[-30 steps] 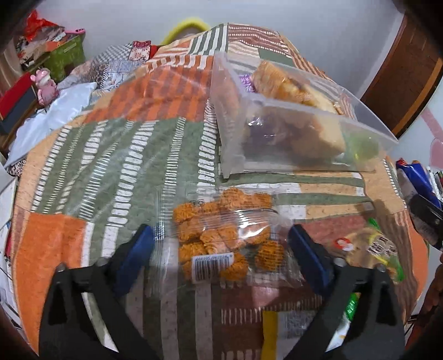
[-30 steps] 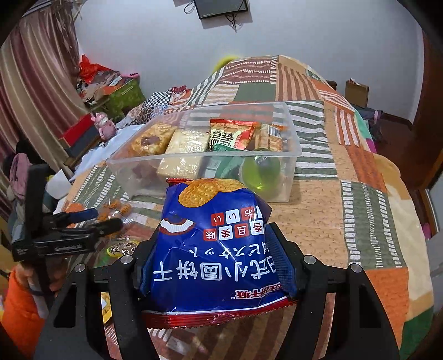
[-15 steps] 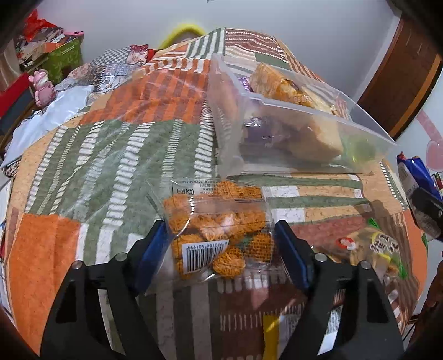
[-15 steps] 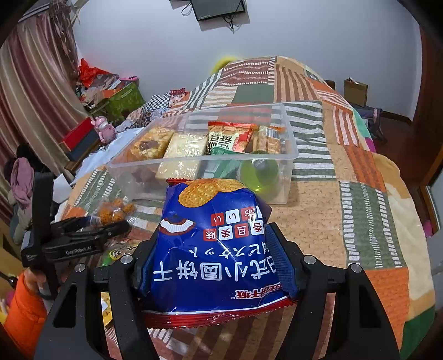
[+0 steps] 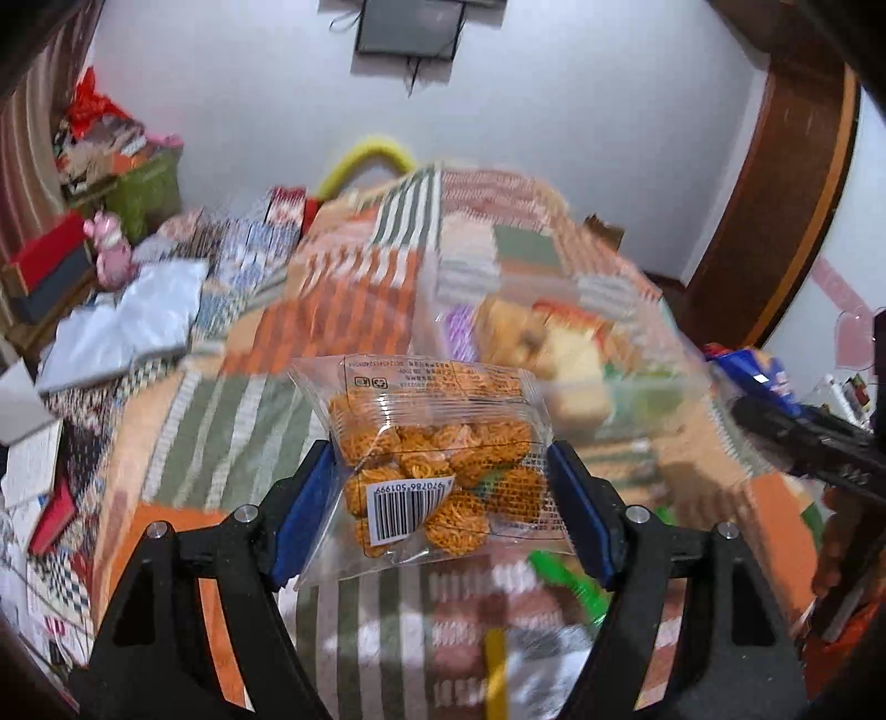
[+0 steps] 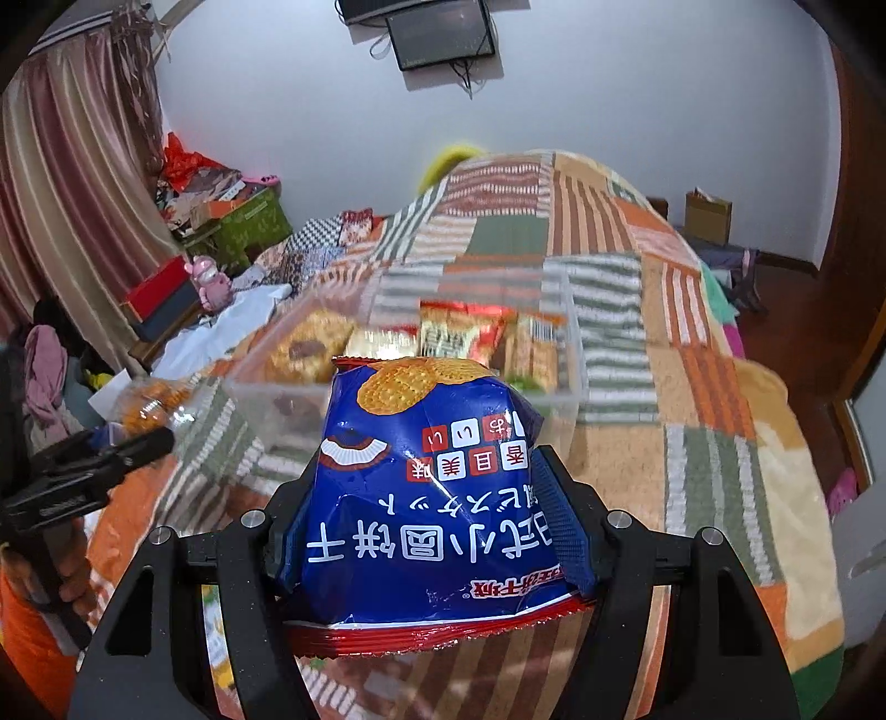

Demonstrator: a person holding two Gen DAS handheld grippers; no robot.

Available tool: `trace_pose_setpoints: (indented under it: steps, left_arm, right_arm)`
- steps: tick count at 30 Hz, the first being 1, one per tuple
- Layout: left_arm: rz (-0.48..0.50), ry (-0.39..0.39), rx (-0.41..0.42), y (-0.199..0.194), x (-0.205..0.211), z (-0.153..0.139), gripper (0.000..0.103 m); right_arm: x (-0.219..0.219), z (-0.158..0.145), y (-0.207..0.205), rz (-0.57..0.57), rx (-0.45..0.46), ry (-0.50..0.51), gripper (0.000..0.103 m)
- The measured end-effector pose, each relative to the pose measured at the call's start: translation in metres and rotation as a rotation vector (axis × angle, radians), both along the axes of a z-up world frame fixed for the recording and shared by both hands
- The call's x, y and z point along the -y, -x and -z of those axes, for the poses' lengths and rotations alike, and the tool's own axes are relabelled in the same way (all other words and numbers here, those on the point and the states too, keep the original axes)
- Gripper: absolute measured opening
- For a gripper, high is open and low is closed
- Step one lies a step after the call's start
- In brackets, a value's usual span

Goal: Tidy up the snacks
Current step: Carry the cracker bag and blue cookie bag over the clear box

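Left wrist view: your left gripper (image 5: 440, 498) pinches the clear snack bag (image 5: 429, 448), right gripper (image 6: 429, 526) clamps the blue biscuit bag (image 6: 426, 493); clear the bin (image 6: 573, 354) rim before dropping.

Left wrist cam: sits just behind its jaws, looks forward and slightly down across the patchwork bedspread (image 5: 232, 432) toward the far wall and wall-mounted TV (image 5: 410, 25); background motion-blurred. Right wrist cam: same mounting, same general heading, set further right. Both views share the clear plastic bin (image 5: 653, 354) (image 6: 576, 354), bedspread (image 6: 714, 387) and TV (image 6: 440, 30). Each cam sees the other: right gripper (image 5: 803, 443) at the left view's right edge, left gripper (image 6: 138, 443) at the right view's left edge.
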State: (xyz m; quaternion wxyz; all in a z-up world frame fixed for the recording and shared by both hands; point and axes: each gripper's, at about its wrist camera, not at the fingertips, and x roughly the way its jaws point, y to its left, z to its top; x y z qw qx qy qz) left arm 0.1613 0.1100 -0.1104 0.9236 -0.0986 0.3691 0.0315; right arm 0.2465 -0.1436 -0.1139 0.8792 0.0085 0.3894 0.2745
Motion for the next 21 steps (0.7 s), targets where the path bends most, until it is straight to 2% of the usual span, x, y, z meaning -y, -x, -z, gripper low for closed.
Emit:
trace_pose_setpoints:
  steps: [4,8,15,21]
  left_arm:
    - [0.035,-0.002,0.042,-0.021,0.010,-0.018,0.076]
    - [0.065,0.003,0.046,-0.048,0.021,-0.023,0.076]
    - [0.091,0.021,-0.003,-0.104,0.032,-0.007,0.076]
    - [0.111,0.003,-0.021,-0.136,0.040,0.009,0.076]
  right_arm:
    - [-0.007,-0.012,-0.014,0.002,0.035,-0.008,0.066]
    - [-0.014,-0.017,-0.030,0.004,0.051,-0.013,0.066]
    - [-0.024,-0.009,-0.067,0.010,0.033,-0.015,0.066]
    - [-0.035,0.005,-0.086,0.002,0.011,0.019,0.066]
